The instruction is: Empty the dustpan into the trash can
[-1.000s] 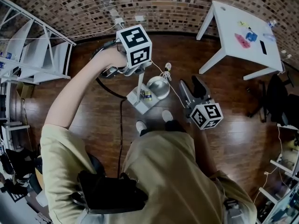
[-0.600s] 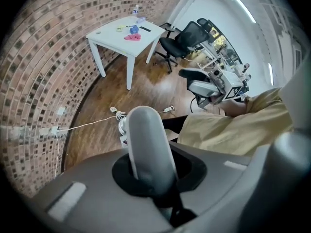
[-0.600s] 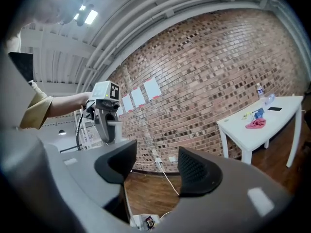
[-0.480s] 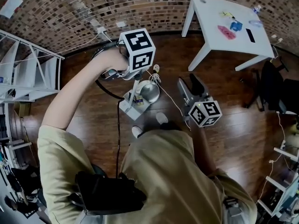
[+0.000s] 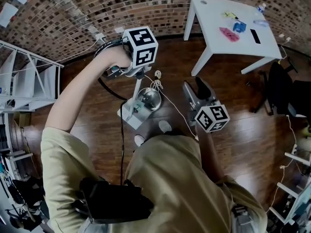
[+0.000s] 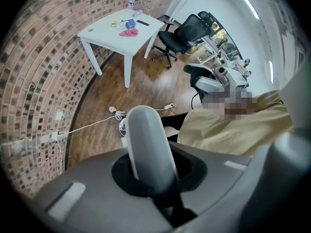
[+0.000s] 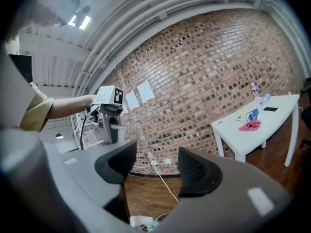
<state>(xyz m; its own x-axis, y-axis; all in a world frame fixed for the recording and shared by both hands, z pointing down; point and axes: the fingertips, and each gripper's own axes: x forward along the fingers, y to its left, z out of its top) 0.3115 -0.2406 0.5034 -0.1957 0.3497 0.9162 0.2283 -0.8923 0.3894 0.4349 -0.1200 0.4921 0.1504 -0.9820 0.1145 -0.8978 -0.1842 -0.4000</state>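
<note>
Dustpan (image 5: 130, 115) is seen left of centre in the head view, just beside the steel trash can (image 5: 149, 98); its grey handle (image 6: 148, 149) is clamped by the left gripper (image 5: 133, 74). The right gripper (image 5: 195, 92) is held narrowly parted, empty. Wall sheets (image 7: 138, 97) are too small to be read

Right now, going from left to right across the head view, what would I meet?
White shelf → left gripper, shut on the dustpan handle → right gripper → black office chair. The white table overlaps the right gripper, so I leave it out.
</note>
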